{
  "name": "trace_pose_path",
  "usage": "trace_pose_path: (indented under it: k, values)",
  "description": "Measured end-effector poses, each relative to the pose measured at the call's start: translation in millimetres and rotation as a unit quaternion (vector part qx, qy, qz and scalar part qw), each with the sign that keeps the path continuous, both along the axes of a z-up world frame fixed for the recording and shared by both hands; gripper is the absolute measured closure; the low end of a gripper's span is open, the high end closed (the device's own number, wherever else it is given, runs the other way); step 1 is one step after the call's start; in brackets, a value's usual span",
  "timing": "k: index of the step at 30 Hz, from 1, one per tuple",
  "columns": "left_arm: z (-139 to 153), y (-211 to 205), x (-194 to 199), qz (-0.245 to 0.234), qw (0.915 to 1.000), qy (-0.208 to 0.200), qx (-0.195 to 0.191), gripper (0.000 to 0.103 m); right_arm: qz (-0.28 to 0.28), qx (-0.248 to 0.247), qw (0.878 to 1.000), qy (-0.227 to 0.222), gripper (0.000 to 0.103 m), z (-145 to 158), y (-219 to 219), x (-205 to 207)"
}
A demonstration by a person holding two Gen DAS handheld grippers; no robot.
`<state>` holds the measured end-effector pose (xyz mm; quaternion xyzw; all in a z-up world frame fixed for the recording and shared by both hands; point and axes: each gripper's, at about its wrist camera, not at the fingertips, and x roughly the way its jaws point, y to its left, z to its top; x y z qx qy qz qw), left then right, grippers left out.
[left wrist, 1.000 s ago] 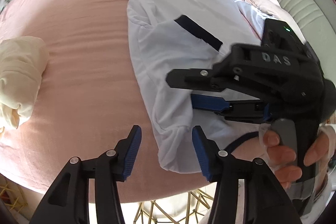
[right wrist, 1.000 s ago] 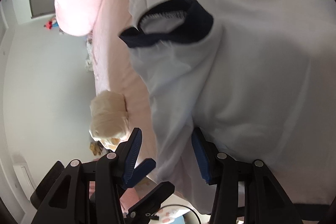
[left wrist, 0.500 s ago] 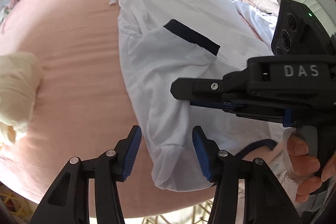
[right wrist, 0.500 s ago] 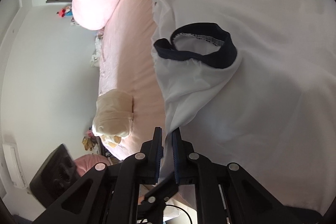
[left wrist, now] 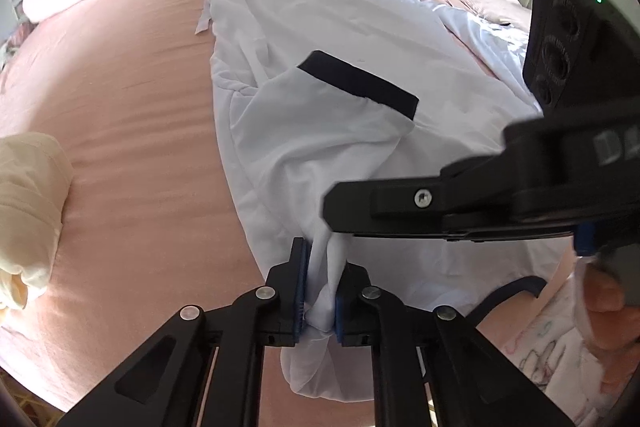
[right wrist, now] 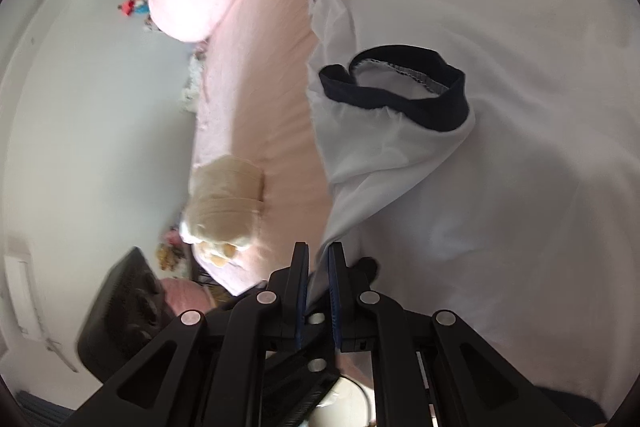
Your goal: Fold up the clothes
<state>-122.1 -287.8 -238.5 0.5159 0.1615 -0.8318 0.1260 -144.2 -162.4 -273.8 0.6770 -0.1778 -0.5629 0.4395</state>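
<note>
We had the white shirt (left wrist: 352,131) spread on the pink bed (left wrist: 120,131), body toward the bed's far right corner, near hem at the bed's near edge, navy-cuffed sleeve (left wrist: 360,83) flopped across the middle. Left hand-held gripper (left wrist: 320,291) was clenched on a bunched bit of the hem right at the near edge, fabric pinched between both pads. Right hand-held gripper (right wrist: 318,291) was clamped on a thin edge of the same shirt just beside it; the cloth ran up from its jaws to the sleeve. Likely reason: two adjacent grips on one edge for a lift-and-fold. Cream bundle (left wrist: 28,211) sat well apart by the bed's left edge.
</note>
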Motion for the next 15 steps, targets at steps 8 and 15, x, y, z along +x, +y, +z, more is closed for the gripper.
trace_pose_path:
  k: [8, 15]
  values:
    - [23, -3, 76, 0.024, 0.9993, 0.013, 0.025, 0.094, -0.034, 0.006, 0.998, -0.054, 0.061, -30, -3, -8]
    - [-3, 7, 40, 0.023, 0.9985, 0.012, 0.049, 0.094, -0.054, -0.02, 0.998, -0.04, 0.06, -27, -16, -13]
